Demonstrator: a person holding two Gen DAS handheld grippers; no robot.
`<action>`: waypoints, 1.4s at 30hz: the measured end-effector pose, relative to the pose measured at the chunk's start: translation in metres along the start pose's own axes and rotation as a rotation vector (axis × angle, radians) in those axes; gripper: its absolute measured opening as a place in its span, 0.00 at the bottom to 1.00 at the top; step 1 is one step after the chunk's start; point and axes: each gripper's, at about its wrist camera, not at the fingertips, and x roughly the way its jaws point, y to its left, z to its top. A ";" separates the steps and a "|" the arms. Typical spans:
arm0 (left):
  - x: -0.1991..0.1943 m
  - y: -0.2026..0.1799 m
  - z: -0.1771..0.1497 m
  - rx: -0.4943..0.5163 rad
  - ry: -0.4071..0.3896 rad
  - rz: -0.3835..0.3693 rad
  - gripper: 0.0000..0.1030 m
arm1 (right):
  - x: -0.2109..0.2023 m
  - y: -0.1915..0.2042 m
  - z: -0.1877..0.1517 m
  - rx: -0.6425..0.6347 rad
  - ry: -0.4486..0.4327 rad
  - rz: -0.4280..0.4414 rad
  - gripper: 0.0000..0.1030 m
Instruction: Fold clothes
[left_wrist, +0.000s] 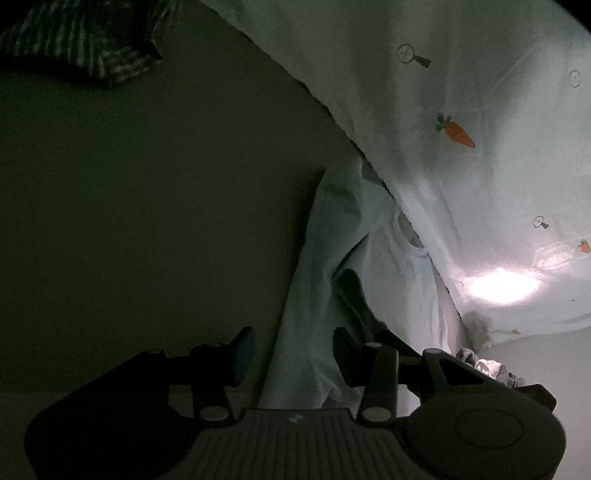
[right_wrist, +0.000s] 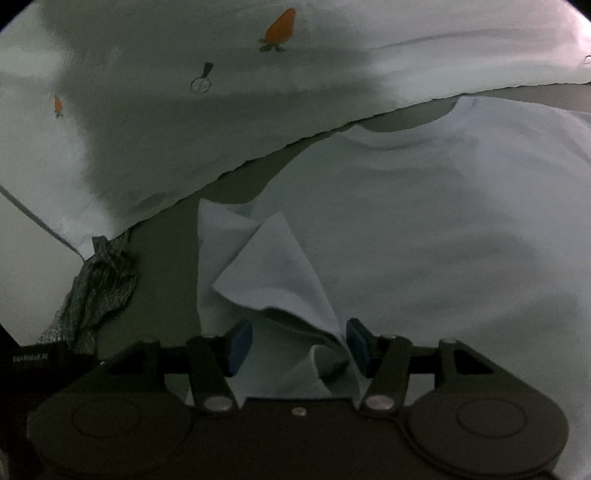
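Crowding the pale shirt (right_wrist: 424, 240): carrot-print sheet (right_wrist: 166, 129) behind, checked garment (right_wrist: 96, 291) left

Dim all round. In the left wrist view the striped cloth (left_wrist: 85, 48) runs off the upper-left edge, and a glare patch (left_wrist: 502, 286) washes out the carrot-print sheet (left_wrist: 424, 92) at lower right. In the right wrist view the pale shirt (right_wrist: 424, 240) spills past the right edge; its fold tucks under the right gripper (right_wrist: 299, 345).
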 end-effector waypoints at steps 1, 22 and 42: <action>0.002 0.000 0.000 -0.010 0.004 0.000 0.46 | 0.000 -0.003 0.001 0.011 -0.007 0.004 0.52; -0.021 -0.043 -0.035 0.037 -0.057 0.185 0.46 | -0.066 -0.082 0.028 0.106 -0.233 0.038 0.05; -0.124 0.002 -0.155 0.039 -0.152 0.331 0.47 | -0.117 -0.062 -0.113 0.462 -0.072 0.134 0.22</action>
